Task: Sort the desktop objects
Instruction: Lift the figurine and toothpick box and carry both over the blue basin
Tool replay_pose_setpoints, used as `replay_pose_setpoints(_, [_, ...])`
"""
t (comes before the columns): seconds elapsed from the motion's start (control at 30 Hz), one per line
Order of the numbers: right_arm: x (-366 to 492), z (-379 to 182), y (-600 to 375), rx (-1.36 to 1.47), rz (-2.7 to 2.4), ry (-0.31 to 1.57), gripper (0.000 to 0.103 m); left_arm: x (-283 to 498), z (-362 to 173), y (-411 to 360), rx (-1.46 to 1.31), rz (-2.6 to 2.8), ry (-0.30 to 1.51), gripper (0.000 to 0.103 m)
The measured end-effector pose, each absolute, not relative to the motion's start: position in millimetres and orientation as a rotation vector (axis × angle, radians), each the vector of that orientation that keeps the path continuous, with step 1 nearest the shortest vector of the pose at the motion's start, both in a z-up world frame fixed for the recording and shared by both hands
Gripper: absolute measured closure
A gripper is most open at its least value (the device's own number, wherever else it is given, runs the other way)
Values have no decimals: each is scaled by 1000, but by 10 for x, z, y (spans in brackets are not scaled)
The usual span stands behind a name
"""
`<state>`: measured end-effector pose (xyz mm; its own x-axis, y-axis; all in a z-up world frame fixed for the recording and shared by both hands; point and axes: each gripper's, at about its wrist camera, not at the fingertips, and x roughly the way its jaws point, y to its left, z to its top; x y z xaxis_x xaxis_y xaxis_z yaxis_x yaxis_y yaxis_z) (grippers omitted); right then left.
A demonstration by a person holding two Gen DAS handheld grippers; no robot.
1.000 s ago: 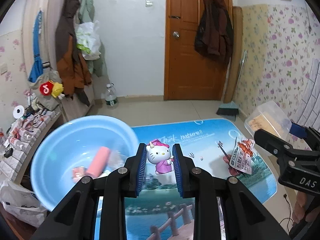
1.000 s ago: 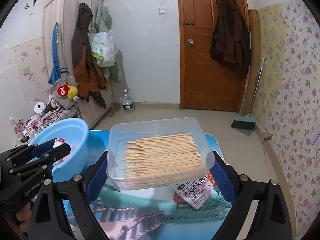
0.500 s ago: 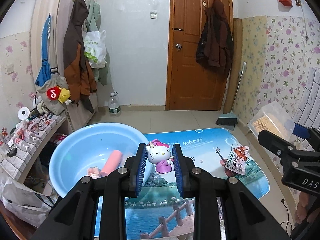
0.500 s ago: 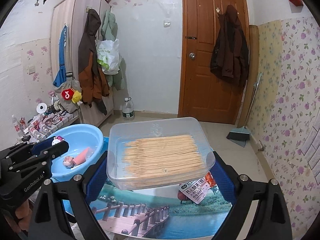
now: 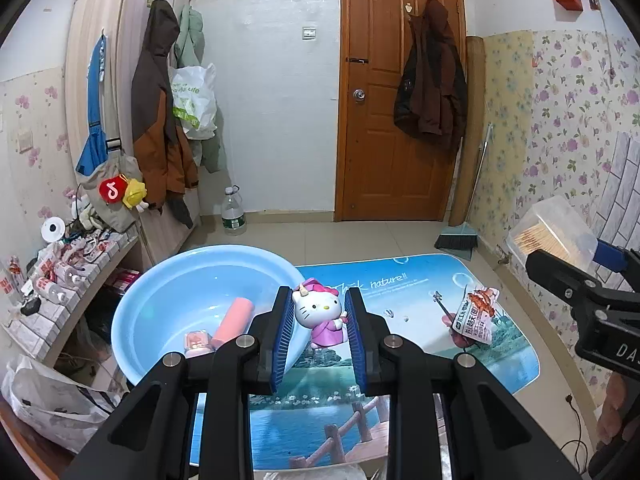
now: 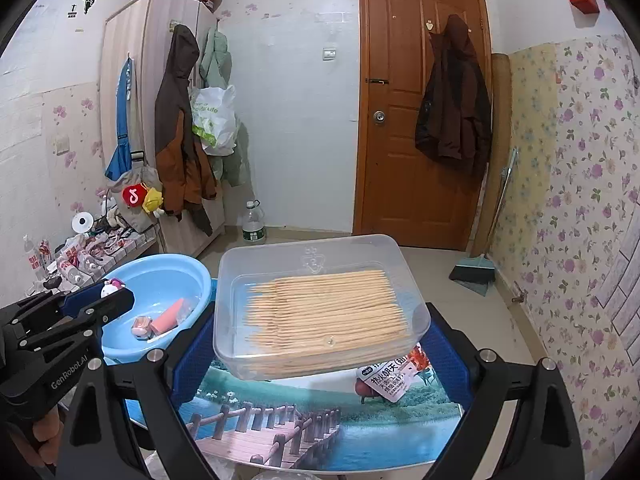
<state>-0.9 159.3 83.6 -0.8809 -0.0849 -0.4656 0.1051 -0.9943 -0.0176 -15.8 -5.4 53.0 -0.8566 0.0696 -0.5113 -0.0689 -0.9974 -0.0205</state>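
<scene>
While both grippers hold loads, a snack packet [image 5: 476,314] lies on the scenic mat [image 5: 400,360].
Left gripper [image 5: 319,312] pinches a white-and-pink cat figurine [image 5: 322,312] near the round blue plastic basin [image 5: 176,304]; right gripper [image 6: 320,340] clamps a clear plastic box of wooden sticks [image 6: 320,304].

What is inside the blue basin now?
In the blue basin lie a pink cylinder and a small pink item. The left gripper hides part of its floor.

Box [image 6: 320,304] hides most of the snack packet [image 6: 394,372] from your right wrist view. Items in the basin [image 5: 160,320] too small to identify. Your left view crops the box.
</scene>
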Motion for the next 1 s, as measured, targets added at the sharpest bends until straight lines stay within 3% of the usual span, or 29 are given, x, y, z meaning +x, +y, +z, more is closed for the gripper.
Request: replay_pose_setpoints(1.0, [-362,772,293,751,-2843,96,8,-159,583,-1159,-862,3106,-39,78])
